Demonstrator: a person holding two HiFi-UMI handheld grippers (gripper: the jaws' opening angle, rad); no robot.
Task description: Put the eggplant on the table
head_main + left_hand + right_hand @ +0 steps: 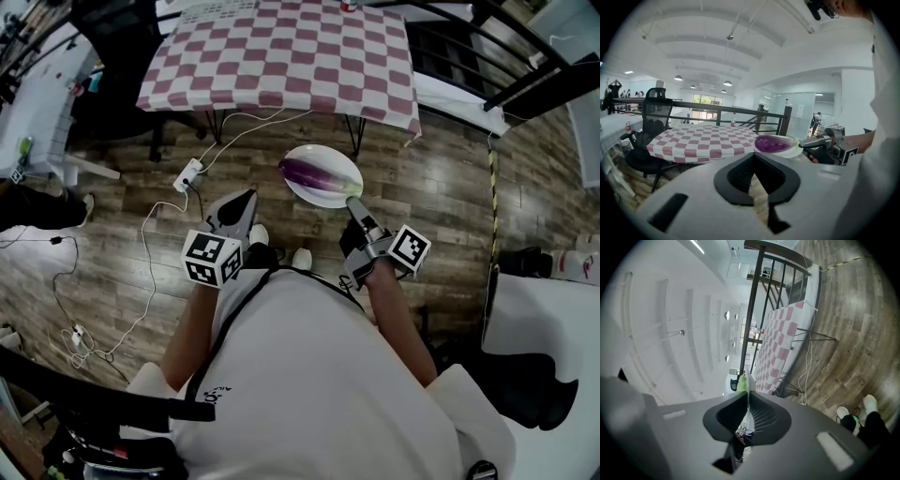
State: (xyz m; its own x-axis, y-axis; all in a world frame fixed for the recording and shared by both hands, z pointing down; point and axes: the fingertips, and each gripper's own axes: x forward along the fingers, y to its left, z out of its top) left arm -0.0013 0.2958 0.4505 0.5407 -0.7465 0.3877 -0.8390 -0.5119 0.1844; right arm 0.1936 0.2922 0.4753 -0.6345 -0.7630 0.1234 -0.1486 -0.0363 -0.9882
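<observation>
Eggplant [312,172] on a white plate [339,195], carried just short of the table [281,56] and not yet on it.

The purple eggplant lies across the plate, which is in the air over the wooden floor [450,187], just off the near edge of the table with the red and white checked cloth. The right gripper [356,204] has its jaws pinched narrow on the plate's rim, on the side away from the table; its own view shows the thin white edge caught between the pads. The left gripper [242,202] is further from the table than the plate and off to the plate's left, its jaws drawn together with nothing between them. A white cable and power strip [188,174] lie on the floor by the table's near legs.
</observation>
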